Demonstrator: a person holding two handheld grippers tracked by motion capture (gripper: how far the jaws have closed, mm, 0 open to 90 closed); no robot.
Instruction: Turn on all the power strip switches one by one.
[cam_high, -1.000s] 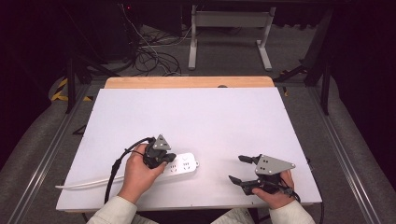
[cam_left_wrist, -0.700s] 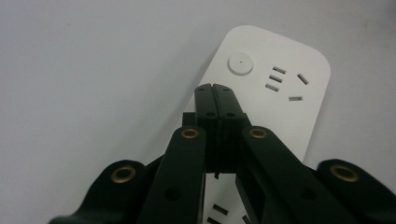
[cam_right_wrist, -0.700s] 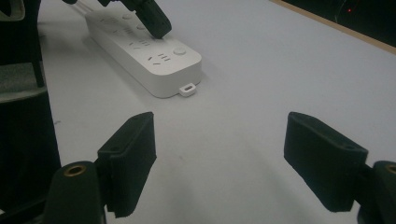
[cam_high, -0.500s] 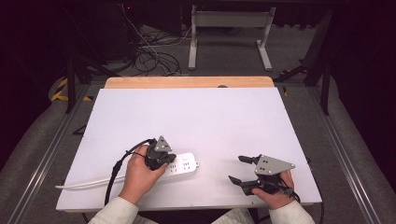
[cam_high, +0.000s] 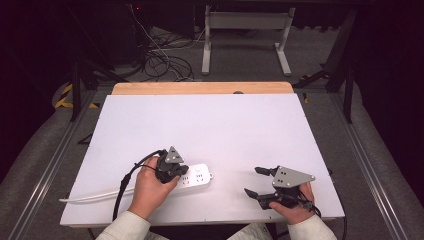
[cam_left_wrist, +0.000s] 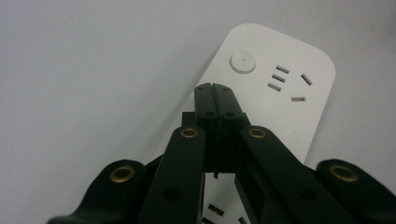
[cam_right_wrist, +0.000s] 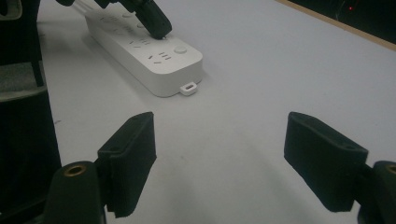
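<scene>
Left gripper (cam_left_wrist: 215, 88), jaws pressed together, tips down on the white power strip (cam_high: 196, 176), while the right gripper (cam_right_wrist: 219, 149) hovers nearby, jaws wide apart.

power strip (cam_left_wrist: 280, 93) partly hidden, near end perhaps cropped

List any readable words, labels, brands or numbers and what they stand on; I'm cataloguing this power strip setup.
None: the white power strip bears slots and a round button, with no print that can be read.
The grippers and the white table carry no legible marks.
</scene>
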